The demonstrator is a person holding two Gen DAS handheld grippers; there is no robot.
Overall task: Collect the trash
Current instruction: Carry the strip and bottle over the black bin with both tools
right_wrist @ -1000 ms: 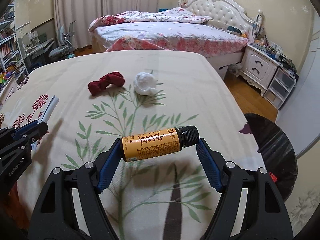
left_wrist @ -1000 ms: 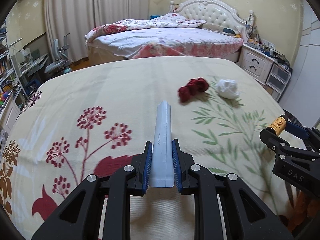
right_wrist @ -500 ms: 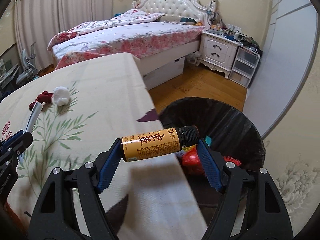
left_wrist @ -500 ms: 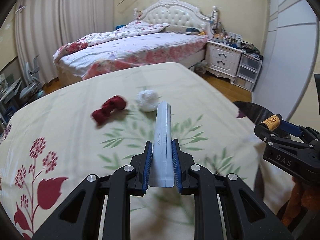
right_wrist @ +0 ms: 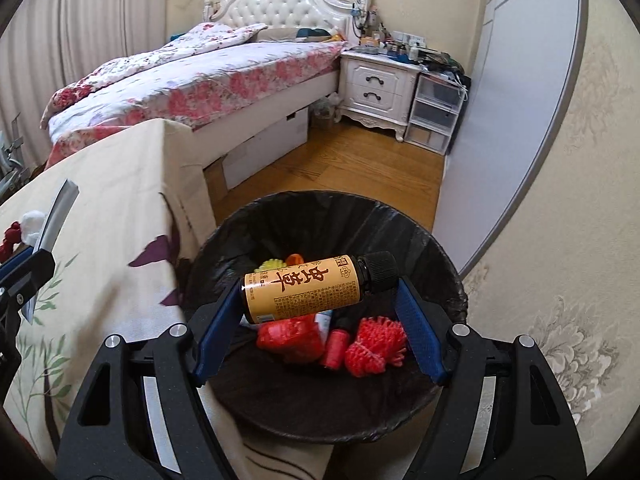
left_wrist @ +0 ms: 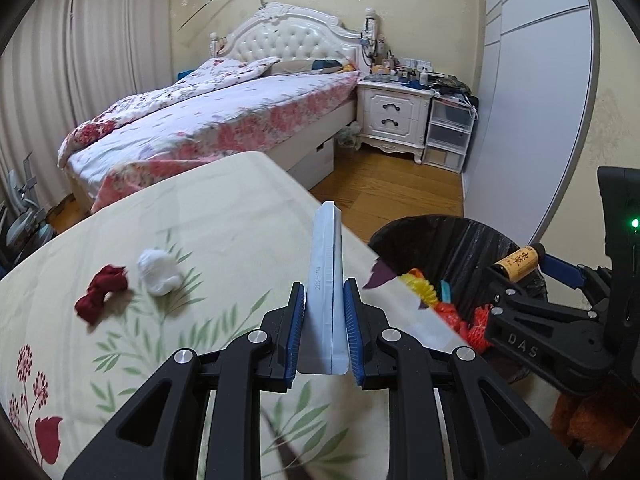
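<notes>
Beside the trash bin [right_wrist: 448, 276], black-lined and holding red and yellow scraps, runs the edge of a table [left_wrist: 224, 208] under a floral cloth. Right tongs [right_wrist: 316, 312], above the bin mouth, clamp an amber bottle [right_wrist: 304, 288] end to end. Left tongs [left_wrist: 324, 330], over the table edge near the bin, pinch a pale blue strip [left_wrist: 325, 280]. White wad [left_wrist: 158, 272] and red cloth [left_wrist: 100, 294] lie farther from the bin on the table. Wood floor [right_wrist: 340, 168] is open beyond the bin.

This is a bedroom in a home: a made bed [left_wrist: 208, 120] with a floral quilt and a white tufted headboard [left_wrist: 288, 42] stands against patterned wallpaper, with a white nightstand [left_wrist: 394, 114] crowded with small items at its far corner. Pleated curtains [left_wrist: 92, 60] cover the left wall. Wooden flooring [left_wrist: 384, 188] runs past a black-lined trash bin [right_wrist: 420, 240] beside a cloth-covered tabletop [left_wrist: 224, 208].
</notes>
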